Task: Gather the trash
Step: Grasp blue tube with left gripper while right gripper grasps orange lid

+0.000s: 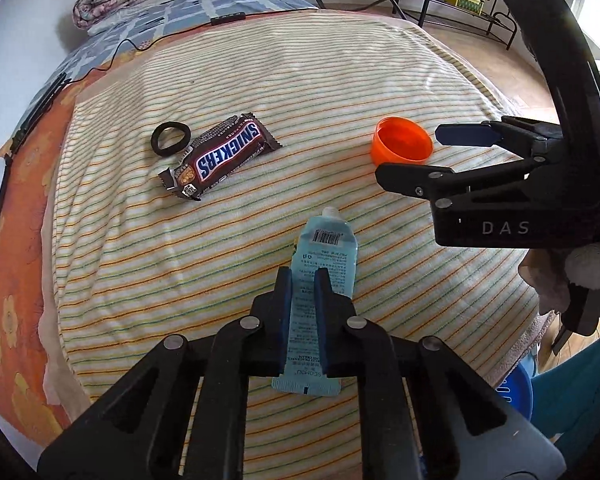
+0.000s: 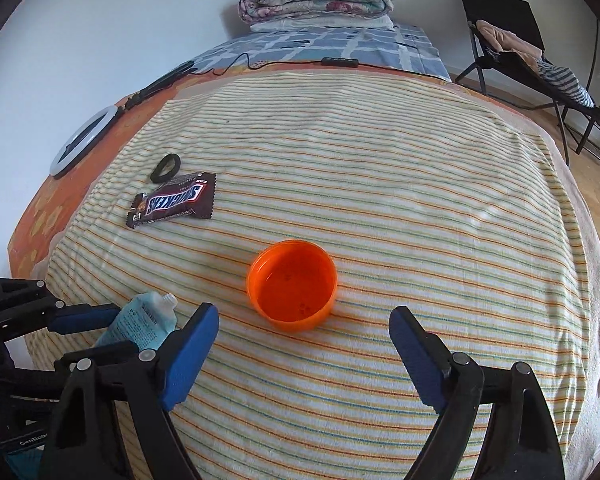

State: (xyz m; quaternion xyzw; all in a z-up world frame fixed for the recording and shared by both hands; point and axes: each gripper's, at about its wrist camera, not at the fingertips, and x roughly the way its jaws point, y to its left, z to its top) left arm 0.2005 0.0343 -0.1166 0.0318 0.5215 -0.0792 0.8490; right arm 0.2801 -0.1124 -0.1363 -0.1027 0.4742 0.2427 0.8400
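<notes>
Blue tube (image 1: 326, 264) clamped between the left tongs (image 1: 303, 276).

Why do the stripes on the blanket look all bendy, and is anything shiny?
Left wrist view: the fisheye lens bows the striped blanket into a dome, and light glares off the Snickers wrapper. Right wrist view: the same bulge, with dark corners, the orange cap sharp and bright, and the right claw slightly soft up close.
</notes>
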